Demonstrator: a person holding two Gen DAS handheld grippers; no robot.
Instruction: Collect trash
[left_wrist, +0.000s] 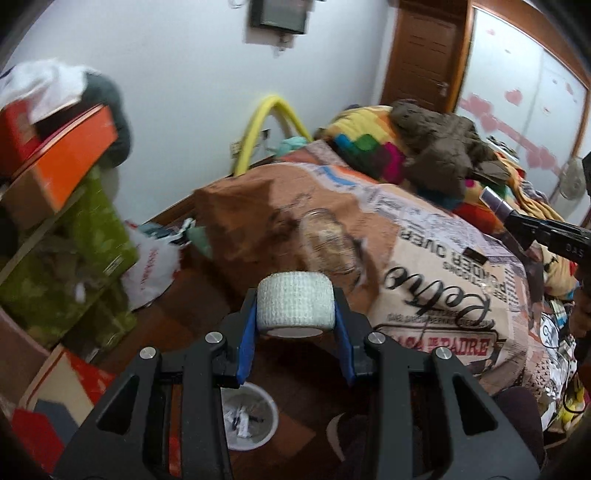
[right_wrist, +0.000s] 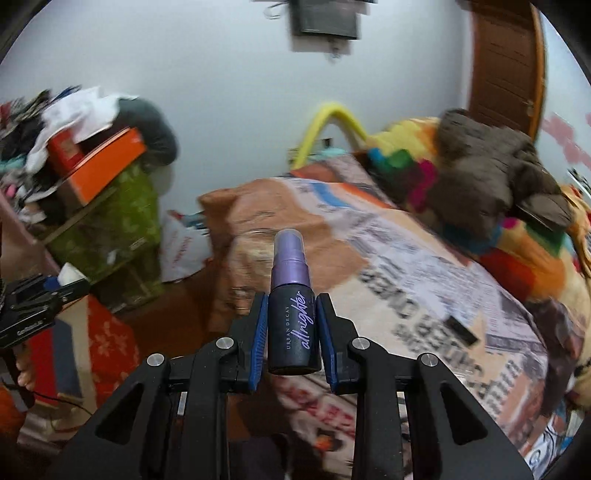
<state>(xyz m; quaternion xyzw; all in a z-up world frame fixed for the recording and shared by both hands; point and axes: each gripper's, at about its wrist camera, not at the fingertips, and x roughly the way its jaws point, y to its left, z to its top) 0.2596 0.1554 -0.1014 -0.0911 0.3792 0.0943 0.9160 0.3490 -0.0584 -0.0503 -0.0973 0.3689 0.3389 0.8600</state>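
Two grippers: the left gripper (left_wrist: 295, 314) and the right gripper (right_wrist: 291, 328), each w/ two blue pads. One white tape roll (left_wrist: 295, 304). One spray bottle (right_wrist: 291, 317), purple top, dark body. One clear glass jar (left_wrist: 328, 245) on the bed. One white bin (left_wrist: 247, 417) on the floor, w/ paper scraps inside, no. not clear. One orange box (left_wrist: 74, 155). One yellow hoop (left_wrist: 269, 122) by the wall. One brown door (left_wrist: 421, 48). One white plastic bag (left_wrist: 151, 269).
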